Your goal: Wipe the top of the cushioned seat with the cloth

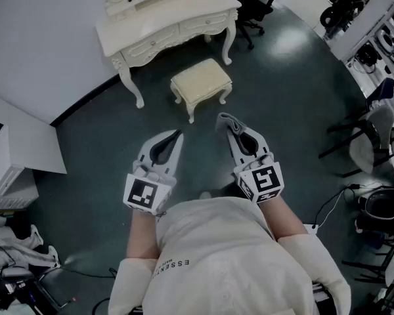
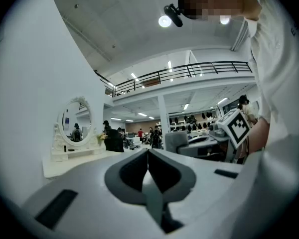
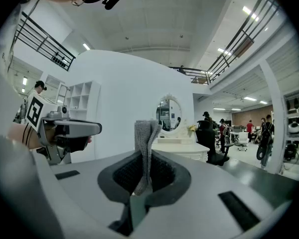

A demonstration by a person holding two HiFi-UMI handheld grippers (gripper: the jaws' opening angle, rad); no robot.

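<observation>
The cushioned seat (image 1: 201, 81) is a small cream stool on the dark floor in front of a cream dressing table (image 1: 163, 20). My right gripper (image 1: 227, 121) is shut on a grey cloth (image 3: 145, 141), which sticks up between its jaws; in the head view the cloth (image 1: 227, 120) shows at the gripper's tip. Held level beside it, my left gripper (image 1: 176, 136) is shut with nothing in it. Both grippers hang in the air short of the seat, close to the person's body. In the left gripper view the jaws of that gripper (image 2: 148, 156) meet in a closed line.
A white wall (image 1: 33, 38) stands behind the dressing table, with an oval mirror (image 3: 168, 114) on it. Black office chairs (image 1: 256, 5) stand at the back right. White shelving (image 1: 6, 176) and cables lie at the left, and more chairs and gear (image 1: 381, 143) at the right.
</observation>
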